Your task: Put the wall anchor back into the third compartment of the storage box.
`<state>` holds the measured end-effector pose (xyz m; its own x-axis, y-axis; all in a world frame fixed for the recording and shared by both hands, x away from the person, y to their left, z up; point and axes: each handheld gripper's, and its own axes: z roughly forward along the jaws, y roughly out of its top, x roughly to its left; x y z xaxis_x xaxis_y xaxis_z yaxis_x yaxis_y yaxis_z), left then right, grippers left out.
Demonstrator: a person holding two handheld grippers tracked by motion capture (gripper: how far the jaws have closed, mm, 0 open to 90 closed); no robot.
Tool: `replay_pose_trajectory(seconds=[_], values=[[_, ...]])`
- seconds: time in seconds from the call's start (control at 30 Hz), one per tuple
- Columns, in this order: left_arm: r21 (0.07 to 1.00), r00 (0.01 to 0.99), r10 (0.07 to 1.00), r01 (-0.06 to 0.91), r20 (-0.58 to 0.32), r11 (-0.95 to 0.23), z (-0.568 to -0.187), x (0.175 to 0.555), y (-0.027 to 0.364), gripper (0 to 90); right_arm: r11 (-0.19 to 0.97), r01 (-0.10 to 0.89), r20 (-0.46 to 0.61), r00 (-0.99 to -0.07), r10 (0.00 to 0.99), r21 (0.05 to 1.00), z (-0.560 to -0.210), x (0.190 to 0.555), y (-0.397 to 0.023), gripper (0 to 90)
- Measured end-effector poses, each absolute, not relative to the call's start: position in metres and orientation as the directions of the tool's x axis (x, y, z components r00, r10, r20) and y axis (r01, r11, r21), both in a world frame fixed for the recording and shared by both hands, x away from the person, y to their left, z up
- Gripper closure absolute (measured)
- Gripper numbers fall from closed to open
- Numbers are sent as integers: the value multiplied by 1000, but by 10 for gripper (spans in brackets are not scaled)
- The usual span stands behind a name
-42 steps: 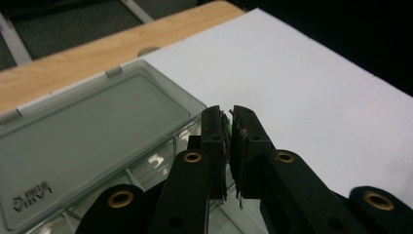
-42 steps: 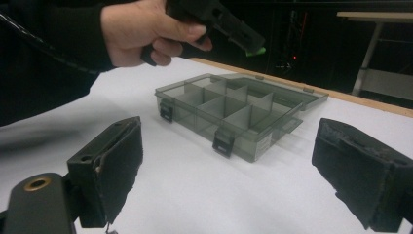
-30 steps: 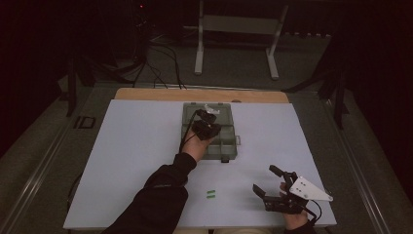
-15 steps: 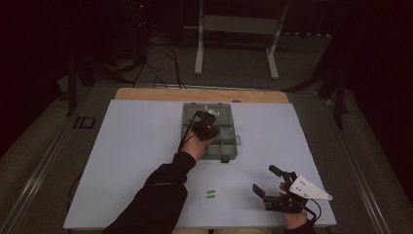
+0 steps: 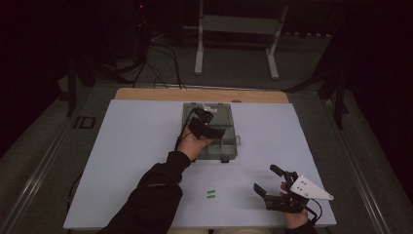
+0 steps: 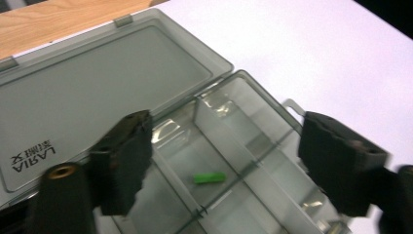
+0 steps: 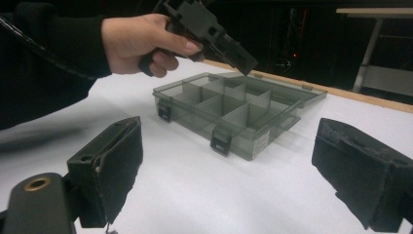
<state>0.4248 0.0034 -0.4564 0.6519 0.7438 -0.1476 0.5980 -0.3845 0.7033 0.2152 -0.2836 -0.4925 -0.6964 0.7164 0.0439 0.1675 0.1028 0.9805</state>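
A grey see-through compartment box [image 5: 227, 146] lies open on the white table, its lid [image 6: 97, 92] folded back flat. My left gripper [image 5: 207, 127] hovers over the box, and its jaws have just been opening. In the left gripper view the left gripper [image 6: 226, 119] stands open with a small green piece [image 6: 209, 178] lying loose in a compartment below it. Two more green pieces [image 5: 210, 194] rest on the table near the front. At the front right, my right gripper [image 5: 266, 179] is open and holds nothing. In the right gripper view the right gripper [image 7: 231, 129] faces the box [image 7: 253, 141] and the left gripper [image 7: 209, 29].
The white table sheet [image 5: 136, 146] ends at a wooden strip [image 5: 199, 95] along the far edge. Behind it are a metal stand [image 5: 236, 44] and cables [image 5: 160, 58] on the dark floor. A small dark object [image 5: 84, 122] lies off the table's left edge.
The left gripper's jaws look wider apart over the box than before. Both hands have stayed roughly where they were.
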Motion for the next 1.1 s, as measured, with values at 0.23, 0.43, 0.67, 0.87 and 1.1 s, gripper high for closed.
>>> replay_pose_trajectory(seconds=[0.23,0.43,0.67,0.87,1.1], values=[[717,700,695,568,-164,-403,-446,416,11,34,106,168,41,-695,718,980,-493,215,-283,112],[715,730,664,550,-161,-432,-442,408,13,14,109,168,39,-694,718,980,-493,215,-283,112],[721,756,634,530,-162,-447,-437,395,21,14,110,167,39,-698,715,980,-493,215,-283,113],[742,776,604,512,-183,-433,-429,383,31,15,112,170,40,-699,714,979,-493,215,-282,112],[765,808,559,477,-187,-433,-423,364,40,21,110,170,41,-697,716,979,-493,214,-282,112]])
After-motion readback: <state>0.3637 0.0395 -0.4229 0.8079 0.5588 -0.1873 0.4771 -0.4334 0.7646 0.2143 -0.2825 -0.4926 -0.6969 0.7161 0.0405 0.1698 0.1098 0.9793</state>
